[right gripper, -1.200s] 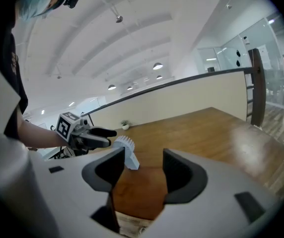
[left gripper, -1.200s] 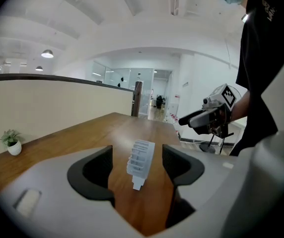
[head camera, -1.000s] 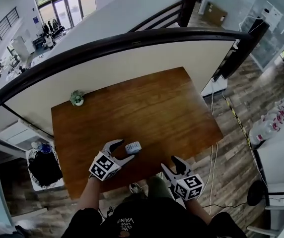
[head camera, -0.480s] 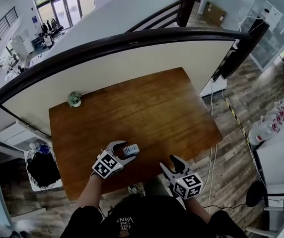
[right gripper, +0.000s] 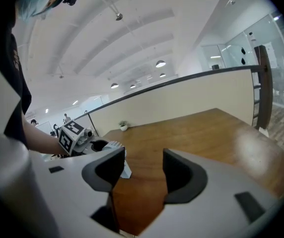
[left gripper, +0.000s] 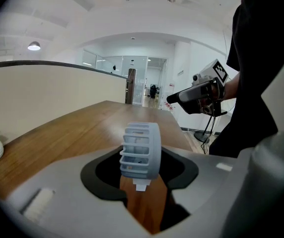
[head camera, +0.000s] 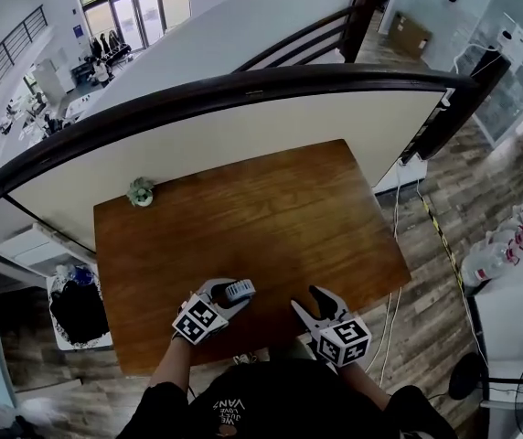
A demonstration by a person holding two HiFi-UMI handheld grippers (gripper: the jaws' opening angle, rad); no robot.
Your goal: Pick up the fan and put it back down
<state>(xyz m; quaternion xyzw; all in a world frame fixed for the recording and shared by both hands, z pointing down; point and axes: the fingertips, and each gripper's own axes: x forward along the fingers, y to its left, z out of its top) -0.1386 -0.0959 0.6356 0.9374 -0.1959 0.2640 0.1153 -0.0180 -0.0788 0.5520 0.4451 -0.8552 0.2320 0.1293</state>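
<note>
Head view: near the table's [head camera: 271,208] lower edge, left of centre, the left gripper [head camera: 228,294] brackets the fan [head camera: 240,290]. The right gripper [head camera: 311,302] hovers at lower right, probably kept clear of the grasp.

Left gripper view: the fan [left gripper: 141,150] stands upright at frame centre between jaws that have just been closing. They now seem clamped on its rim, ready for the lift.

Right gripper view: the jaws are parted with only wood between them. The fan [right gripper: 113,146] peeks out at centre left.

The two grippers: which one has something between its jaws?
The left gripper: the small grey fan stands between its jaws, which have just been closing on it. The right gripper has its jaws apart over bare table.
</note>
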